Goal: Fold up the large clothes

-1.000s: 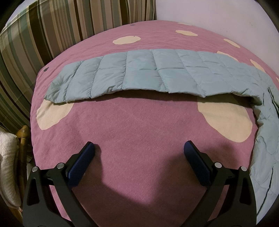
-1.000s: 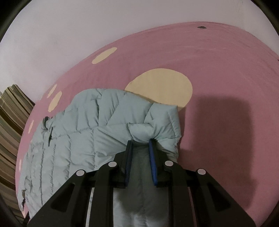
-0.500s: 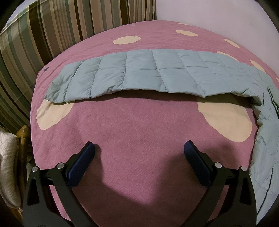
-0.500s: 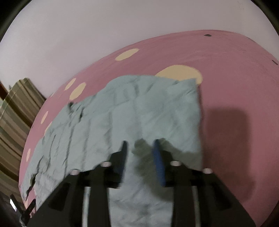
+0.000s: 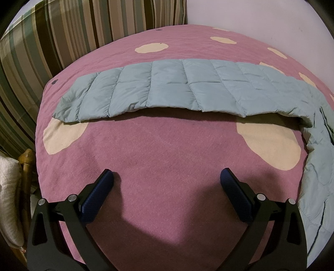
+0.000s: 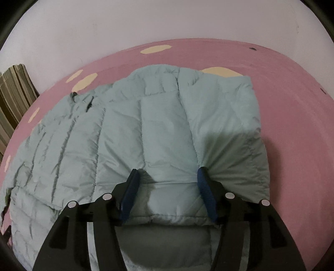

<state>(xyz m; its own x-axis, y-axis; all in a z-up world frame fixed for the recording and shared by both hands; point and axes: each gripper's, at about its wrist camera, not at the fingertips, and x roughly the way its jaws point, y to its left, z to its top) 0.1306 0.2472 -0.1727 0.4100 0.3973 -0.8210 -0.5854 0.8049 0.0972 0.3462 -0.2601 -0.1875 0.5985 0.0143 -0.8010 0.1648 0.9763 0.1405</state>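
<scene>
A pale blue-grey quilted down jacket (image 6: 158, 133) lies spread over a pink bedspread with cream oval spots (image 5: 167, 158), filling the centre and left of the right wrist view. One padded section is folded back over the body of the garment, its stitched hem running across the lower middle of that frame. The right gripper (image 6: 168, 177), black with dark blue pads, sits low in the frame with its jaws parted; the pads rest against the puffy fabric on either side of a bulge, yet nothing is pinched between them (the fabric simply swells up in the gap).

In the left wrist view, a long quilted sleeve of the same jacket (image 5: 177, 91) stretches across the upper middle of the frame, from the left to the right edge, where it bends down and joins the rest of the garment along the right border. The left gripper (image 5: 167, 181) hangs at the bottom of the frame above bare pink cloth, jaws spread wide and holding nothing, well apart from the sleeve.

A striped green, brown and cream curtain (image 5: 62, 33) fills the upper left, a plain pale wall (image 5: 261, 18) the upper right.
</scene>
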